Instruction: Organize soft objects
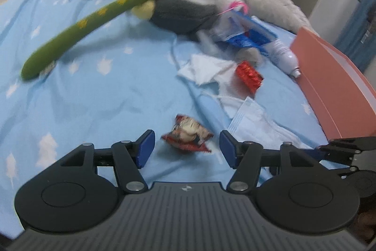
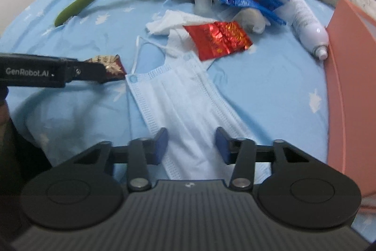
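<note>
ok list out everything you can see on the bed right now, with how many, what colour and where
bedsheet: one, light blue with white stars, under everything
face mask: one, pale blue, between right gripper's jaws
snack packet: one, red and brown, between left gripper's jaws
foil wrapper: one, red, above mask
tissue: one, white, beside wrapper
bottle: one, white, by box
box: one, salmon, right edge
plush snake: one, green, top left
left gripper: open
right gripper: open

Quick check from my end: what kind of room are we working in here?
Most likely a bedroom: the work surface looks like a bed with a light blue star-print sheet. Plush toys are piled at its far end, and a face mask lies among other clutter.
</note>
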`<move>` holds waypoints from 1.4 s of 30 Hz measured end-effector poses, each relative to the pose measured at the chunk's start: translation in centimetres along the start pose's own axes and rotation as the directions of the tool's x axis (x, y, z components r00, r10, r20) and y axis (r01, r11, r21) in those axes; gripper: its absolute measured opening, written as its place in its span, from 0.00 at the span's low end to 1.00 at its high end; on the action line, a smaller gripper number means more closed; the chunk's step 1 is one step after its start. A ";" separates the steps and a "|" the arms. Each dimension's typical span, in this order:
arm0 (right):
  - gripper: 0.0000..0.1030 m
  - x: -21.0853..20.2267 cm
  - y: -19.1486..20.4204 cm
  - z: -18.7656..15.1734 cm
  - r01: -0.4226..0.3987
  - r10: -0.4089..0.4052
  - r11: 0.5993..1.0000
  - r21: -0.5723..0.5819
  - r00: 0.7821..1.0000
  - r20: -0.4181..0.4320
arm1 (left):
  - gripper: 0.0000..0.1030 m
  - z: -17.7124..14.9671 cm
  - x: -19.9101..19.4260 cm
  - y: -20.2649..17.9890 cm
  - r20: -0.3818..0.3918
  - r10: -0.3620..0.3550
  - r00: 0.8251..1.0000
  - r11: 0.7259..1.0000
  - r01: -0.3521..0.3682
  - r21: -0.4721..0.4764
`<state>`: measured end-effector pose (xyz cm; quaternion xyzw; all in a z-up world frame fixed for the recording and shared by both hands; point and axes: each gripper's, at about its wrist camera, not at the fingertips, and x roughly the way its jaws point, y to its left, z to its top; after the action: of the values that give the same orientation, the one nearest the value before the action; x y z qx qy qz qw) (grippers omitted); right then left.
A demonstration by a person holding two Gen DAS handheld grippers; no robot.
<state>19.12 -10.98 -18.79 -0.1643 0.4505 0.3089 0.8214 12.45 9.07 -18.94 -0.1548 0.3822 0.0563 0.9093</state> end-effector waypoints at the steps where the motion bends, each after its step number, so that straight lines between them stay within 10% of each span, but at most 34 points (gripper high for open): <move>1: 0.33 -0.1 0.0 -0.1 -0.010 0.010 1.000 0.008 1.000 0.001 | 0.64 0.2 0.0 -0.1 0.008 0.004 1.000 1.000 -0.004 0.007; 8: 0.12 -1.1 0.6 0.0 -0.005 0.005 1.000 0.016 1.000 0.007 | 0.64 1.0 0.6 -0.8 0.028 -0.016 0.999 0.997 0.014 0.078; 25: 0.11 -3.5 -1.4 -1.5 0.048 -0.055 0.974 0.219 0.998 0.025 | 0.38 -0.3 2.8 -1.7 -0.014 0.059 0.998 0.993 -0.057 0.105; 42: 0.11 -7.8 -2.9 -0.8 0.036 -0.091 0.944 0.328 0.984 0.155 | 0.36 2.4 -2.5 -3.3 0.086 0.004 0.996 1.000 -0.006 0.022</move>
<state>17.39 -16.42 -12.63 -0.0152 0.4186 0.2169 0.8818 13.06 6.73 -14.77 -0.1412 0.3437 0.0607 0.9264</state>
